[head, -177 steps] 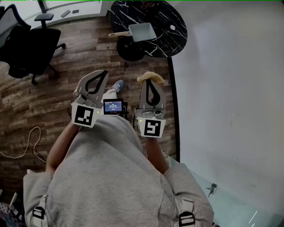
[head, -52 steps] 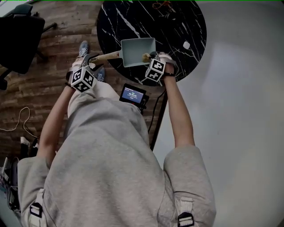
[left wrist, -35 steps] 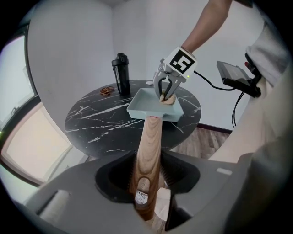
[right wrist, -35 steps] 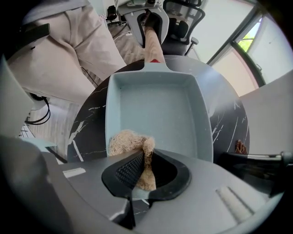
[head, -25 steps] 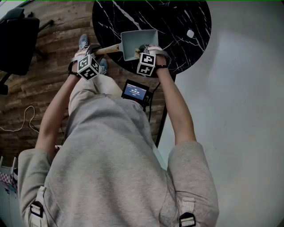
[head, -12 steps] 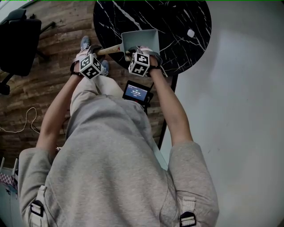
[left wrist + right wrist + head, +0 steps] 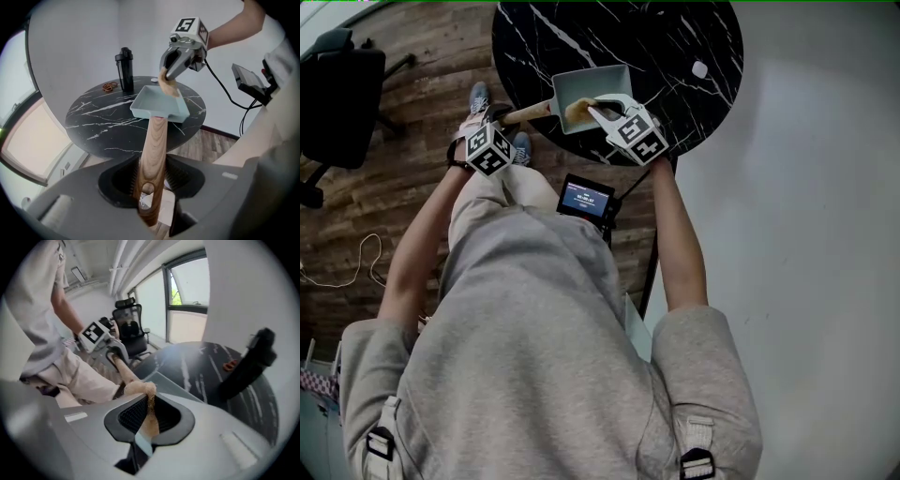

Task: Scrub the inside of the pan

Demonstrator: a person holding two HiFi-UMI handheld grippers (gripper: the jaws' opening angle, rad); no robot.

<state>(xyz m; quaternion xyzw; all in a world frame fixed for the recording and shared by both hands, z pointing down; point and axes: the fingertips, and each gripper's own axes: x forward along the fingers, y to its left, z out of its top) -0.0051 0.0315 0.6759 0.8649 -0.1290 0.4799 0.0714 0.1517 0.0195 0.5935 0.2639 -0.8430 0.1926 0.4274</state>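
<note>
Pan point(image 7: 605, 84): pale-blue, square, on black marble desk point(image 7: 675, 37), near its edge.
L claw point(image 7: 151, 180): clamped on pan's wooden handle point(image 7: 153, 140).
R claw point(image 7: 149, 416): clamped on tan scrub pad point(image 7: 140, 389), held above pan's inside.

in the head view the handle end of the pan point(image 7: 605, 82) is hidden under the left gripper point(image 7: 499, 124), and the table point(image 7: 675, 37) runs off the top edge. the white speck point(image 7: 700, 69) on it is too small for us to name. our right gripper view is blurred, the bottle point(image 7: 248, 362) a dark smear.
</note>
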